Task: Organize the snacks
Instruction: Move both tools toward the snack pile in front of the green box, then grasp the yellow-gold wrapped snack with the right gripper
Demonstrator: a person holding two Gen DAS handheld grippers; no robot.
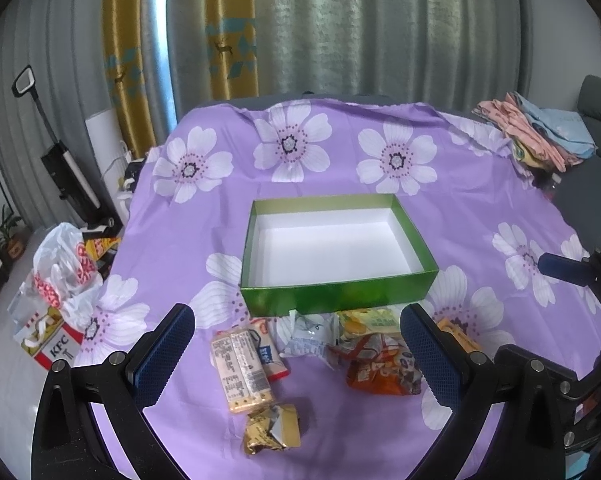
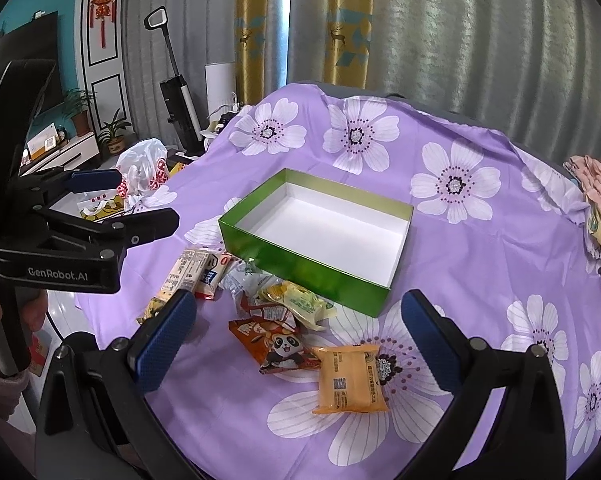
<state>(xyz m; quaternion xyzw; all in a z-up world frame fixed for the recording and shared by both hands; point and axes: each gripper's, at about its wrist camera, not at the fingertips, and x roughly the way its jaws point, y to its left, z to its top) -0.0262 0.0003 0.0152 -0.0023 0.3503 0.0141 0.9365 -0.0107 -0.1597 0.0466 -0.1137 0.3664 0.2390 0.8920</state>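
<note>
Both tongs, left tongs (image 1: pixel 296 354) and right tongs (image 2: pixel 298 338), are spread apart, empty, over snack packets (image 2: pixel 284 320) heaped before the empty green box (image 2: pixel 316 236) on the bench (image 2: pixel 480 272).
Risk: overlapping slick wrappers, so a pinch may drag neighbours.
Packet labels blurred; count probably seven.

Black frames, blue textured pads (image 2: pixel 162 340), "GenRobot.AI" marking.

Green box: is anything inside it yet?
Nothing shows inside the green box: its white floor is bare in both views. The snack packets all lie on the purple cloth in front of it. The near wall hides a thin strip of floor.
</note>
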